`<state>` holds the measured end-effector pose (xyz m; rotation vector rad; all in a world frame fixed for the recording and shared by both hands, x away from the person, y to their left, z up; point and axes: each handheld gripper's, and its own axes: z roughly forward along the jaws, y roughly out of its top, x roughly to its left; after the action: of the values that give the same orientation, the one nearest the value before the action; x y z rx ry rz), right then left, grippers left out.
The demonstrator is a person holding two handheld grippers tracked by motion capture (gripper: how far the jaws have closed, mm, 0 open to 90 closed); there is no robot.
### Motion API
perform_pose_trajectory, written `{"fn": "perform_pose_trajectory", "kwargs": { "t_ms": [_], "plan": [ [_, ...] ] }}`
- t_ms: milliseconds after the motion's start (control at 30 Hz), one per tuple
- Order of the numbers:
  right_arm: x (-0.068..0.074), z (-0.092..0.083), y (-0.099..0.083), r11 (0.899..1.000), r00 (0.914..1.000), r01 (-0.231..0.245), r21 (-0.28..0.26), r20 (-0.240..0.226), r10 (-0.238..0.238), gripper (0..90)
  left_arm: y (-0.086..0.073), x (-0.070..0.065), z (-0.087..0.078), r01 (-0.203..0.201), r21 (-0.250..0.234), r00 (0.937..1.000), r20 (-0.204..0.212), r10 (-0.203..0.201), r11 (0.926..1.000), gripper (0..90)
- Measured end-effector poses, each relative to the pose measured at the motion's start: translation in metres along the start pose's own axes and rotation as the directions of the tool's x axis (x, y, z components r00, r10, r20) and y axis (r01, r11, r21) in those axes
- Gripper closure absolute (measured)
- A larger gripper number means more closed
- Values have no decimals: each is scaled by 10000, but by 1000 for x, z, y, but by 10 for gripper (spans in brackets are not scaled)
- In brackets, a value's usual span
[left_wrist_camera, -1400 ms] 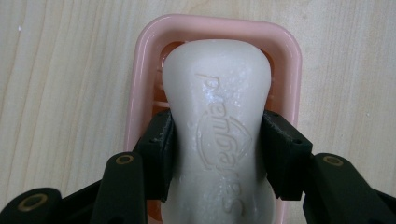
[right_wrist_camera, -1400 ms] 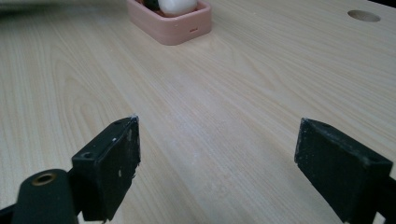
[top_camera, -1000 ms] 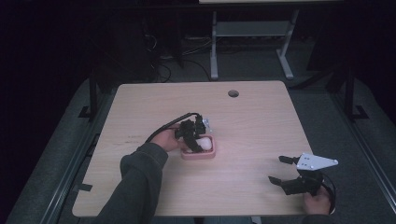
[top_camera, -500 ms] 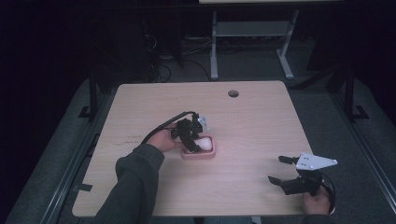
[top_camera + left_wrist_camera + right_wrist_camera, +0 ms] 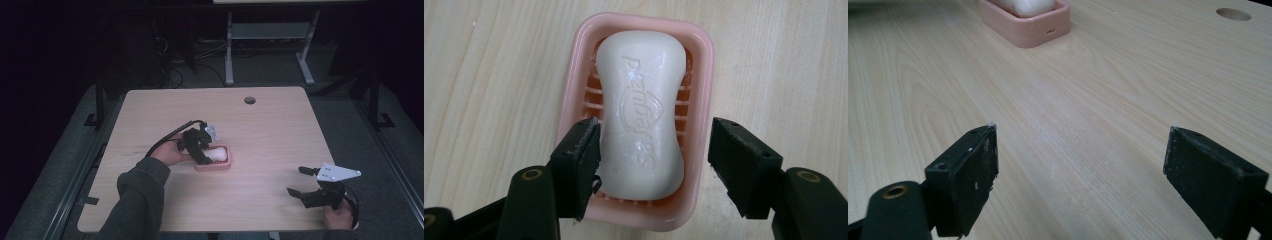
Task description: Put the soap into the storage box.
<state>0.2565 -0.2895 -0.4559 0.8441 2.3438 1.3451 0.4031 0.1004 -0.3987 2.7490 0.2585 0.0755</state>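
In the pink soap dish [image 5: 574, 90], mid-tabletop [image 5: 270, 130]: white soap bar [image 5: 641, 105], lying flat w/ embossed face up. Left tool [image 5: 654, 150] just above it, released, jaws just been opening, one pad apparently still brushing bar's side. Right tool [image 5: 306, 181] well apart from dish, spread wide, holding nothing. Risk: slick bar sticking to that pad on retreat, tipping out or dragging dish.
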Motion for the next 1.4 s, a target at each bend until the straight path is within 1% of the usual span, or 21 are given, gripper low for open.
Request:
{"fn": "perform_pose_trajectory", "kwargs": {
  "t_ms": [67,100,200,267,333,500,533,633,800,867,1033,1167,1233,1400],
  "plan": [
    [0,0,0,10000,10000,-3,-1,12,3,135,-1,-1,0,3,78,10000,-73,-2,10000,357],
    [0,0,0,10000,10000,-11,-15,12,11,135,-3,-2,-1,56,131,10000,-28,-56,9999,346],
    [0,1,0,10000,10000,-21,-3,12,21,135,-4,-3,-2,17,166,10000,-82,-15,9999,344],
    [0,1,0,10000,10000,-39,-1,18,39,135,-7,-5,-3,103,18,9999,-57,-103,9999,341],
    [0,1,0,10000,10000,-46,1,17,46,135,-8,-5,-3,112,-27,9999,-58,-112,9999,341],
    [1,1,0,10000,10000,-38,10,34,38,135,-14,-7,-3,179,-44,9998,-61,-179,9998,340],
    [1,1,0,10000,10000,-40,16,40,40,135,-15,-7,-3,179,12,9998,-69,-179,9998,334],
    [1,2,0,9999,10000,-60,86,60,59,135,-20,-9,-4,290,-88,9995,-106,-290,9995,334],
    [2,2,0,9999,9999,-65,105,92,64,135,-27,-12,-7,328,-243,9993,-155,-332,9992,333],
    [2,3,0,9999,9999,-87,138,114,85,135,-29,-13,-9,342,-199,9992,-203,-346,9992,330],
    [3,5,1,9997,9998,-108,203,192,104,135,-39,-16,-11,459,-421,9987,-222,-468,9981,325],
    [3,6,1,9997,9998,-83,250,189,78,135,-42,-17,-10,549,-339,9983,-190,-555,9979,319],
    [3,6,1,9996,9997,-104,278,230,97,135,-45,-20,-11,461,-433,9986,-256,-472,9980,317],
    [3,5,1,9995,9993,-193,250,325,185,135,-49,-22,-13,479,-489,9984,-283,-493,9977,316]
  ]
}}
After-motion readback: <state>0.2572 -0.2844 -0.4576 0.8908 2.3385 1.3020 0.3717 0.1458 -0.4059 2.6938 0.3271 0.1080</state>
